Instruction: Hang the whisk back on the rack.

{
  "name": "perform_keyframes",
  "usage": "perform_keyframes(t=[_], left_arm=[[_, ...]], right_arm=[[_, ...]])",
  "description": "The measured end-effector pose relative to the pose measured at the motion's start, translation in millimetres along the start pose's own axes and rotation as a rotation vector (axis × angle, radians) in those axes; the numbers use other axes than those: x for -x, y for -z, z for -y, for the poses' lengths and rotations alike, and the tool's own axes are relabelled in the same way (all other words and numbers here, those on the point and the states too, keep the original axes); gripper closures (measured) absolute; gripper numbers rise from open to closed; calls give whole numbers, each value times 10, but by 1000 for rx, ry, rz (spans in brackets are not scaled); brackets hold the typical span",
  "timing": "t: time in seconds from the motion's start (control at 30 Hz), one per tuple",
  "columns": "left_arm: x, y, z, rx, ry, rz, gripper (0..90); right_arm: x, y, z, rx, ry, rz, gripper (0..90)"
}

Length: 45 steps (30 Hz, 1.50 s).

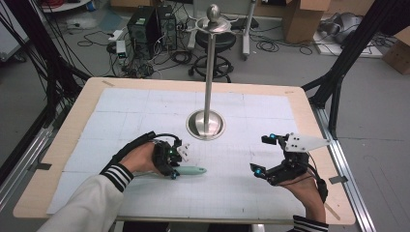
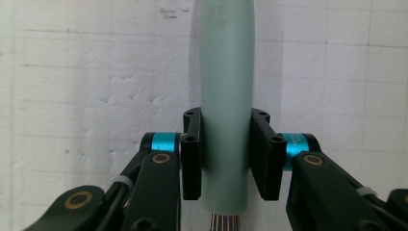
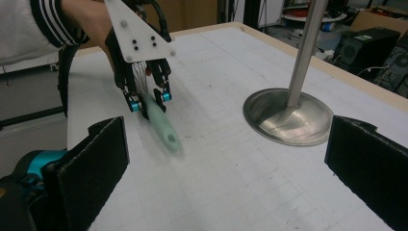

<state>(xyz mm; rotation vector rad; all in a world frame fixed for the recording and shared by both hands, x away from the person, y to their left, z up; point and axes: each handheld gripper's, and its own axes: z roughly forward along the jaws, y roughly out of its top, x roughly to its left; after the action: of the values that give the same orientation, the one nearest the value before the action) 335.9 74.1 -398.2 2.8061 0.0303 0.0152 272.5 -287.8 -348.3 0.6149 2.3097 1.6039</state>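
Our left claw (image 2: 226, 154) is squeezed shut on the pale green, smooth plastic handle (image 2: 226, 96) of a whisk. Thin wires peek out at the near end of the handle, so we think it is a whisk. The handle lies low on the white gridded bench (image 1: 145, 106), just in front of the shiny metal stand with a round base and a tall pole (image 1: 207, 123). Our right claw (image 1: 265, 154) is wide open and holds nothing; it waits off to the side, well apart from the handle.

To do this step well, we should keep the squeeze even, with both black pads flat on the sides of the handle. We lift slowly and straight up, so the smooth handle does not slip or spin. We keep it away from the pole, and keep the other claw out of the way.
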Motion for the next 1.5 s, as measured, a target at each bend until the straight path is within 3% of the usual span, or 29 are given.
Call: perform_keyframes(t=[0.57, 0.63, 0.8, 1.13, 1.33, 1.5], left_arm=[[-10, 343, 6, 137, 23, -26, 693], [-10, 392, 14, 155, 39, -49, 693], [-33, 505, 34, 191, 69, -62, 693], [-40, 717, 81, 283, 75, -71, 693], [-70, 859, 153, 347, 121, -98, 693], [-88, 960, 179, 358, 126, -108, 693]], right_arm=[[1, 8, 2, -1, -4, -1, 5], [1, 9, 3, -1, -4, -1, 4], [-1, 22, 6, 3, -3, 0, 5], [3, 27, 11, 6, -3, 0, 5], [1, 31, 15, 0, -6, 1, 5], [9, 19, 17, 0, -4, -1, 5]])
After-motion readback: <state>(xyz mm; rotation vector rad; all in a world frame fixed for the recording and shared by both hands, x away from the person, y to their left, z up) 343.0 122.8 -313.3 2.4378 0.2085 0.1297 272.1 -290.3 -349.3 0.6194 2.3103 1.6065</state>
